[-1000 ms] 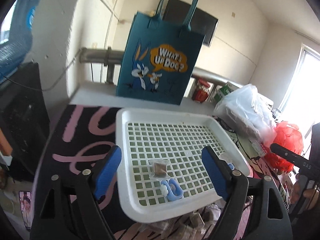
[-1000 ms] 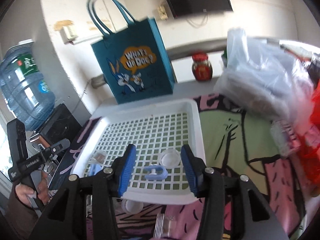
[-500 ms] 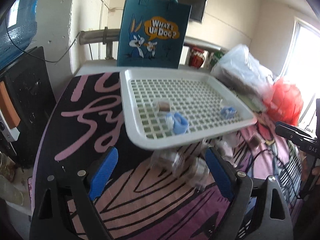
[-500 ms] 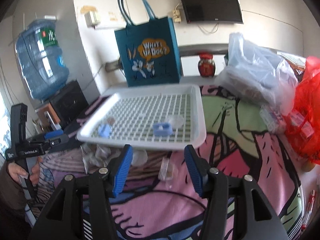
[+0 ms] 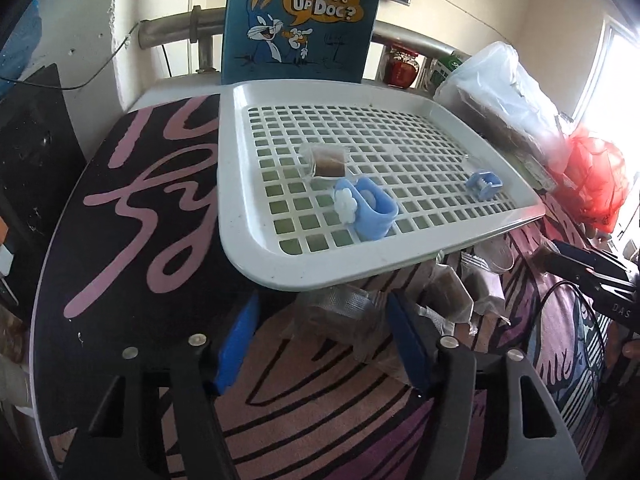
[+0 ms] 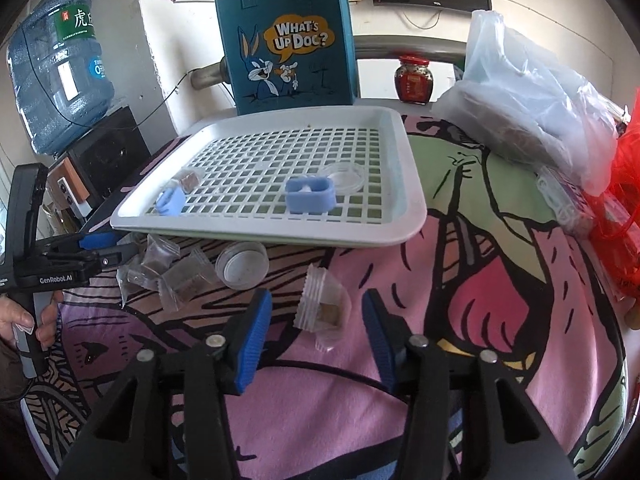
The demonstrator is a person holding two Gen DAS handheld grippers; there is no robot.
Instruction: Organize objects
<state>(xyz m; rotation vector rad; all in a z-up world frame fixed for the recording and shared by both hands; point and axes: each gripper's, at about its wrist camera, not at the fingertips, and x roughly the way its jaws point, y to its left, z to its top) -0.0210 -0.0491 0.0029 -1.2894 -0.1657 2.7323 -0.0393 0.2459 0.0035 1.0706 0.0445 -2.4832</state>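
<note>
A white slotted tray (image 5: 256, 240) holds a blue clip (image 5: 368, 208), a small blue clamp (image 5: 484, 184) and a clear packet with a brown cube (image 5: 326, 160). In front of the tray, my left gripper (image 5: 324, 320) is low over the patterned cloth. Its jaws are closing around a clear brown-filled packet (image 5: 332, 312), and the pads stand off it. My right gripper (image 6: 316, 320) straddles another clear packet (image 6: 324, 308); its jaws are also closing, with gaps at both pads. A clear round cup (image 6: 242, 264) and several packets (image 6: 168, 272) lie by the tray's front edge.
A teal cartoon tote bag (image 6: 288, 40) stands behind the tray. A grey plastic bag (image 6: 532, 100), a red jar (image 6: 414, 80) and a red bag (image 5: 596, 176) crowd the right side. A water bottle (image 6: 56, 76) and a black box (image 6: 108, 152) are on the left.
Both grippers came down from over the tray to the cloth in front of it. Their jaws narrowed, each now with a clear packet between the fingers.
</note>
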